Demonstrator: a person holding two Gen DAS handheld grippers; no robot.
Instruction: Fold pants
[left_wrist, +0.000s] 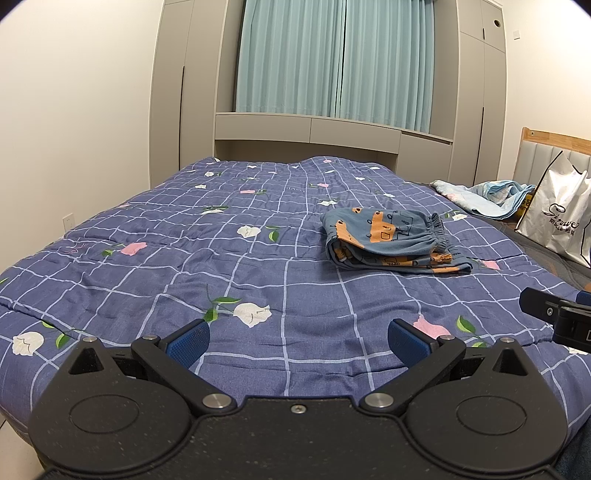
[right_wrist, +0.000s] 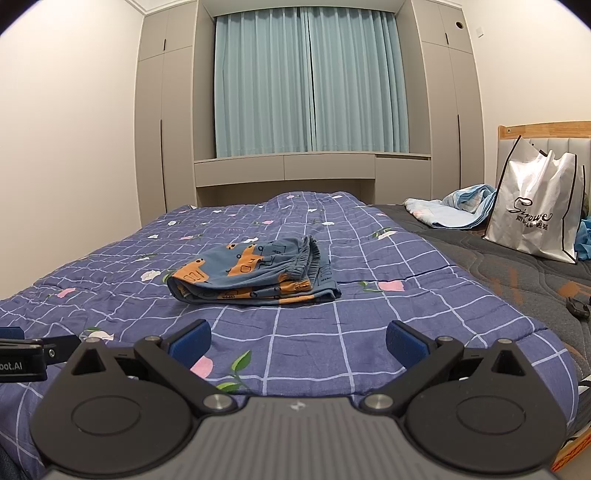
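Upper right of my left view: folded pants (left_wrist: 395, 242), long axis crosswise; right gripper (right_wrist: 298, 338) nearer than left gripper (left_wrist: 298, 336); both spread wide, empty.

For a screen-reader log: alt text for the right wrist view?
Folded blue-and-orange pants lie on a checked floral quilt, beyond the open, empty right gripper. A white bag stands at far right.
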